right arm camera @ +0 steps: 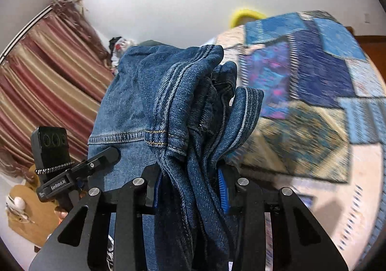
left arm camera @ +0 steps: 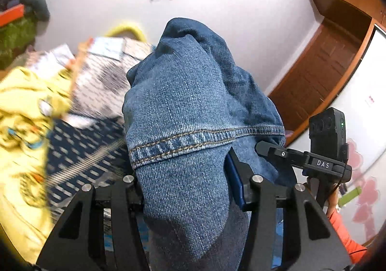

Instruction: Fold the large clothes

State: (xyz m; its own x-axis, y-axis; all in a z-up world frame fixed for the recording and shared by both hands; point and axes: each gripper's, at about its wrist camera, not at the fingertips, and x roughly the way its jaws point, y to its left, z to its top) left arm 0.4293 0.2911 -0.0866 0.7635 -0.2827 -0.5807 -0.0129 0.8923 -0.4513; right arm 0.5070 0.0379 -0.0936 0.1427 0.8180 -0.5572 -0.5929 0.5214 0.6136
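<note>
A pair of blue denim jeans (left arm camera: pixel 178 106) is held up in the air by both grippers. My left gripper (left arm camera: pixel 188 188) is shut on a bunched part with a stitched hem; the cloth drapes over and hides the left fingertip. My right gripper (right arm camera: pixel 190 188) is shut on several gathered folds of the same jeans (right arm camera: pixel 183 106), with blue finger pads (right arm camera: pixel 223 188) showing at the sides. The other gripper's black body shows at the right in the left wrist view (left arm camera: pixel 323 150) and at the left in the right wrist view (right arm camera: pixel 58 162).
A bed with a blue patchwork quilt (right arm camera: pixel 313 92) lies below and ahead. A yellow garment (left arm camera: pixel 21 131) lies on the bed at left. A brown wooden door (left arm camera: pixel 325 60), striped curtains (right arm camera: pixel 41 73) and a white wall (left arm camera: pixel 217 0) surround the bed.
</note>
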